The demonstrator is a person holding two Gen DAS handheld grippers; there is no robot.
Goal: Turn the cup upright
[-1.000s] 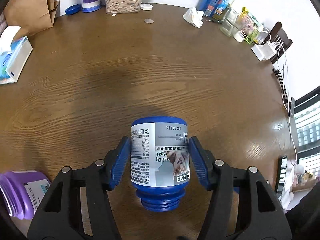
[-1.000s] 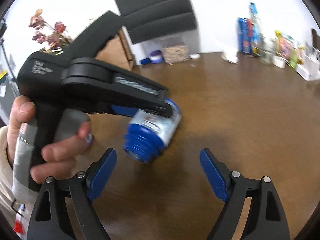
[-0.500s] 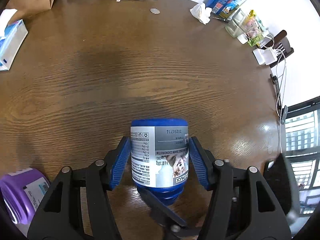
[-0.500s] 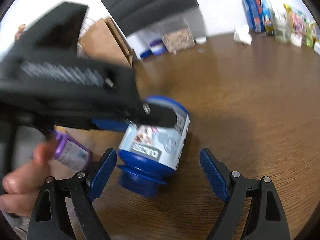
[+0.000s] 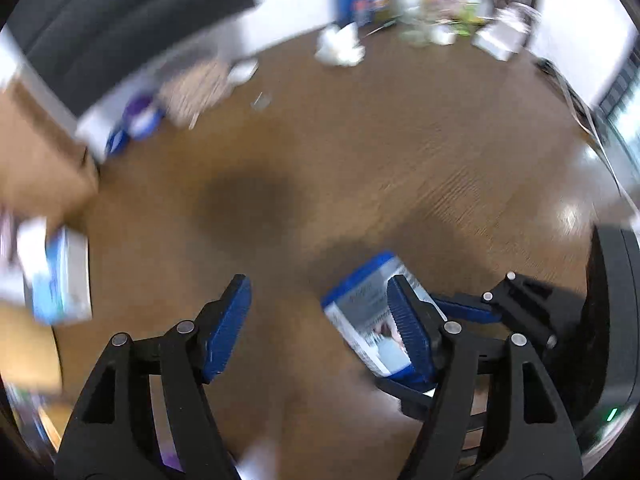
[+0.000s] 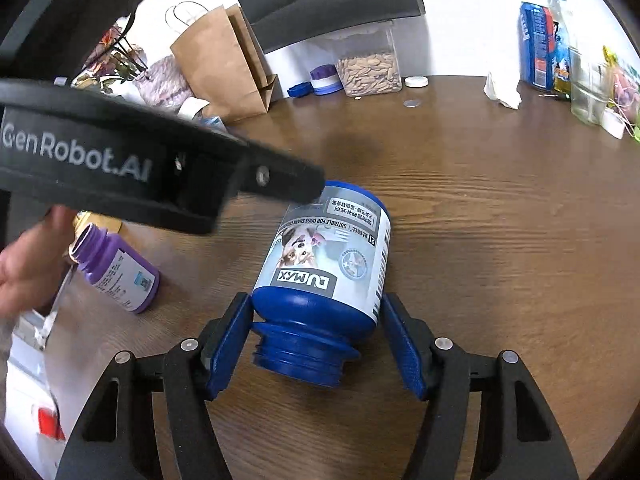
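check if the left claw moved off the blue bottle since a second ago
Yes. The left claw has let go and swung left; the blue bottle now sits by its right finger, over the table.

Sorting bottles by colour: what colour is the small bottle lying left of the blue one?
Purple bottle, seen best in the right wrist view.

Both tongs are showing the same build. The left tongs are carrying matte black arms shaped like open triangular frames, each arm ending in a long blue ribbed pad, with round silver rivets shining at the joints. The right tongs are wearing identical blue pads on black cut-out arms, again with silver pins at the hinges. In the right wrist view, the black body of the left tongs is displaying white lettering reading "GenRobot.AI" and a small silver screw near its tip.
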